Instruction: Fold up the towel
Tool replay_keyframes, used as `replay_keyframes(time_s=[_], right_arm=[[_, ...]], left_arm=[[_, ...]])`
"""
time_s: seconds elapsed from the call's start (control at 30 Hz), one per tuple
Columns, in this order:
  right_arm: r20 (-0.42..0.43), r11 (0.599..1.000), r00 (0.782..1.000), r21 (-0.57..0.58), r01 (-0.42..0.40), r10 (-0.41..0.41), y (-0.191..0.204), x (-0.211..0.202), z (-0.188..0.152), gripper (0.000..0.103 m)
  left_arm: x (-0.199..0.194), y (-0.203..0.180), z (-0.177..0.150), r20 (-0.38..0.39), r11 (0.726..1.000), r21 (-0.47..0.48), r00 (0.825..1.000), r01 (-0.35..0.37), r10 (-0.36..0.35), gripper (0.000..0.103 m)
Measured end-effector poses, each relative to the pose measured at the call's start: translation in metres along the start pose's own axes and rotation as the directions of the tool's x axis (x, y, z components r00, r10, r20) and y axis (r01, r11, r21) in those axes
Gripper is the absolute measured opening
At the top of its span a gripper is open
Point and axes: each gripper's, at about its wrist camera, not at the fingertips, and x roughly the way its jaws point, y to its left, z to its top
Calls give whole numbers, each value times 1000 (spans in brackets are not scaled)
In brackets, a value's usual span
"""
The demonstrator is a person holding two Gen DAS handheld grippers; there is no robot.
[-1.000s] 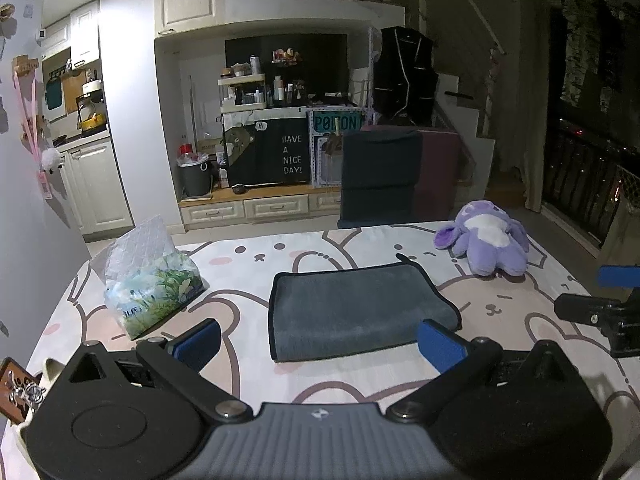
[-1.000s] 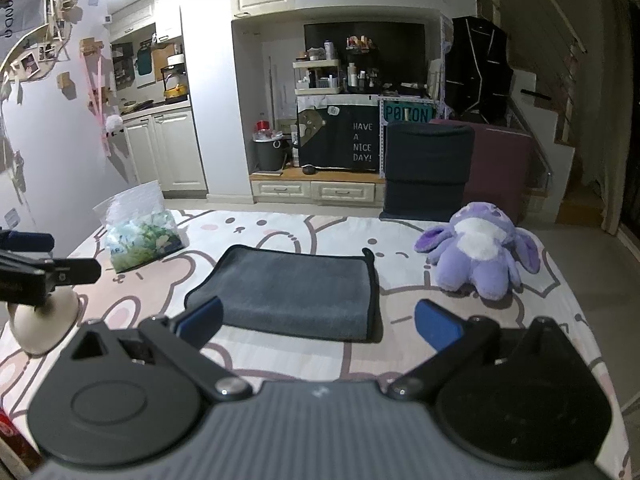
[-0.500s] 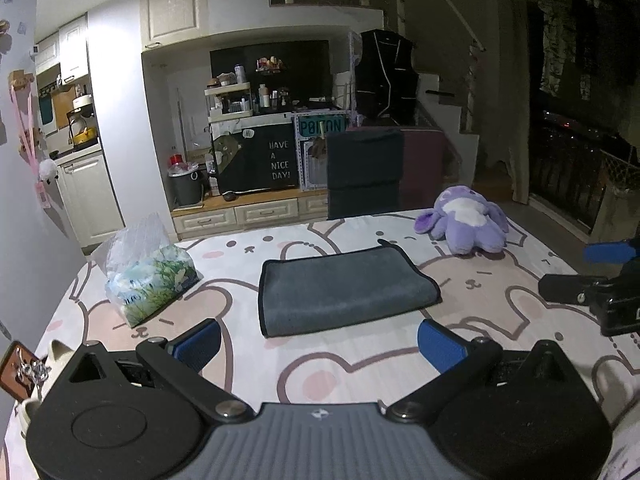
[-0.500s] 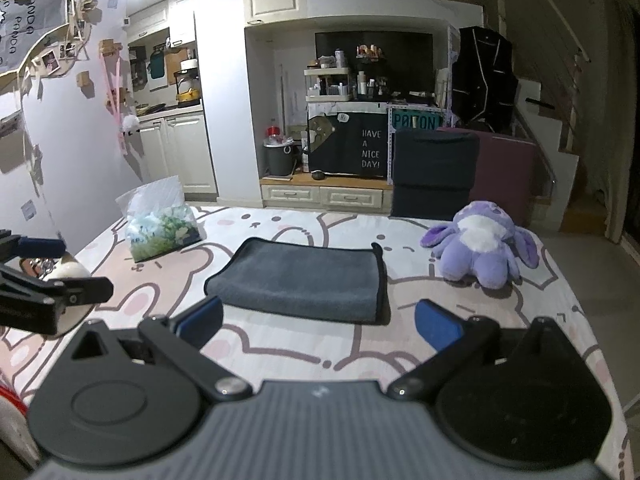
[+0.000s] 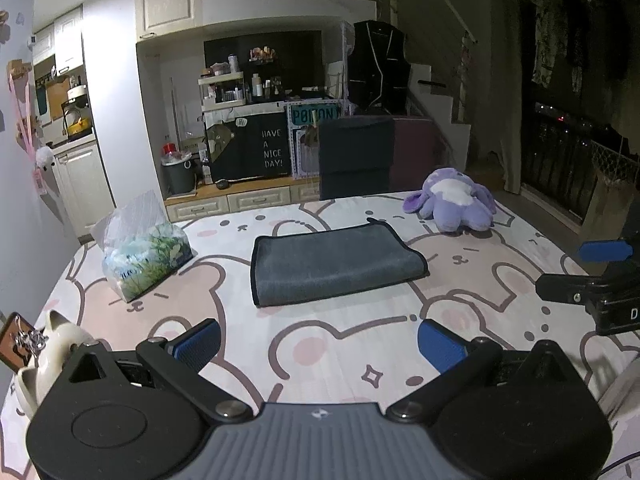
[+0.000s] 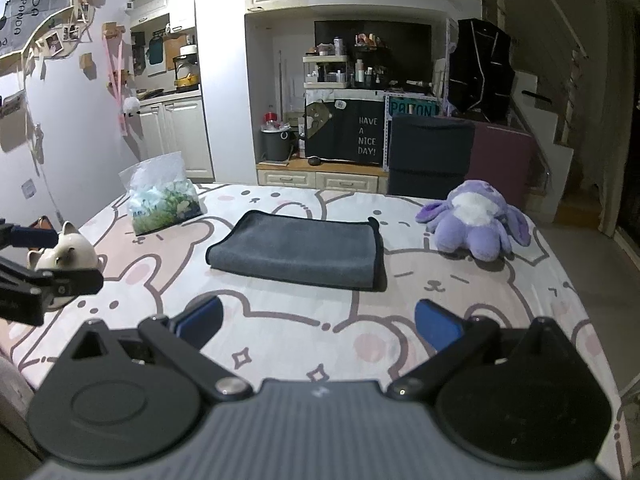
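Observation:
A dark grey towel (image 5: 334, 262) lies folded flat in the middle of the table on a bear-print cloth (image 5: 320, 344); it also shows in the right wrist view (image 6: 298, 254). My left gripper (image 5: 318, 346) is open and empty, held back from the towel's near edge above the cloth. My right gripper (image 6: 318, 318) is open and empty, also short of the towel. Each gripper shows at the edge of the other's view: the right gripper (image 5: 592, 276) at the right, the left gripper (image 6: 40, 264) at the left.
A plastic bag of tissues (image 5: 144, 250) stands left of the towel. A purple plush toy (image 5: 452, 204) sits at the far right. A white cat-shaped ceramic figure (image 6: 66, 252) stands at the table's left edge. A dark chair (image 5: 354, 160) stands behind the table.
Both grippers have drawn back and up from the towel, so it looks smaller and farther away. The towel has not moved. Both grippers stay open.

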Motion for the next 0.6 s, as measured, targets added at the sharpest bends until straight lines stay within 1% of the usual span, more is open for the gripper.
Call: replay_keyframes(time_s=[0.13, 0.37, 0.6], right_arm=[[13, 1000, 1000, 1, -15, 15, 1, -4, -3, 103], [22, 999, 1000, -35, -4, 5, 8, -11, -8, 103], [36, 1000, 999, -21, 11, -11, 7, -19, -18, 103]], left_arm=[[-4, 0, -5, 7, 1000, -7, 1000, -3, 4, 103], [-7, -3, -12, 3, 1000, 6, 1000, -14, 13, 103], [-12, 3, -21, 3, 999, -21, 1000, -27, 27, 103]])
